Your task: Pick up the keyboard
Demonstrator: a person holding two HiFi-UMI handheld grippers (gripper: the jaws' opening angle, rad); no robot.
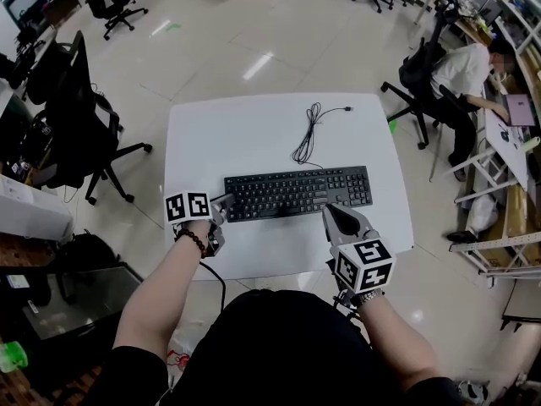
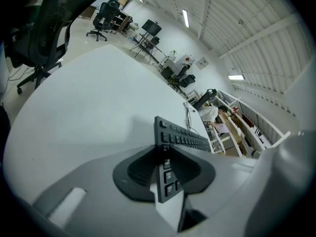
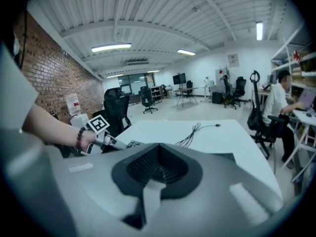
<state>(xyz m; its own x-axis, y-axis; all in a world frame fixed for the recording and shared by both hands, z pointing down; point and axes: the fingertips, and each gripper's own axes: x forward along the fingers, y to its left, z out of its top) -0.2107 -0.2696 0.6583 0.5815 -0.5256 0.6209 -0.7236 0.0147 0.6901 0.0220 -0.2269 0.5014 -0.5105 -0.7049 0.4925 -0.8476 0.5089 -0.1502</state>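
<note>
Looking down in the head view, the keyboard (image 1: 297,193) lies flat on the white bench (image 1: 254,125), with the left tongs (image 1: 225,204) at its left end and the right tongs (image 1: 336,216) at its near edge. The left gripper view shows its tongs pinching the keyboard's end. The right gripper view shows its tongs pressed together and empty. Grasping looks half done; next, the right tongs probably need to spread, grip, then lift level.
</note>
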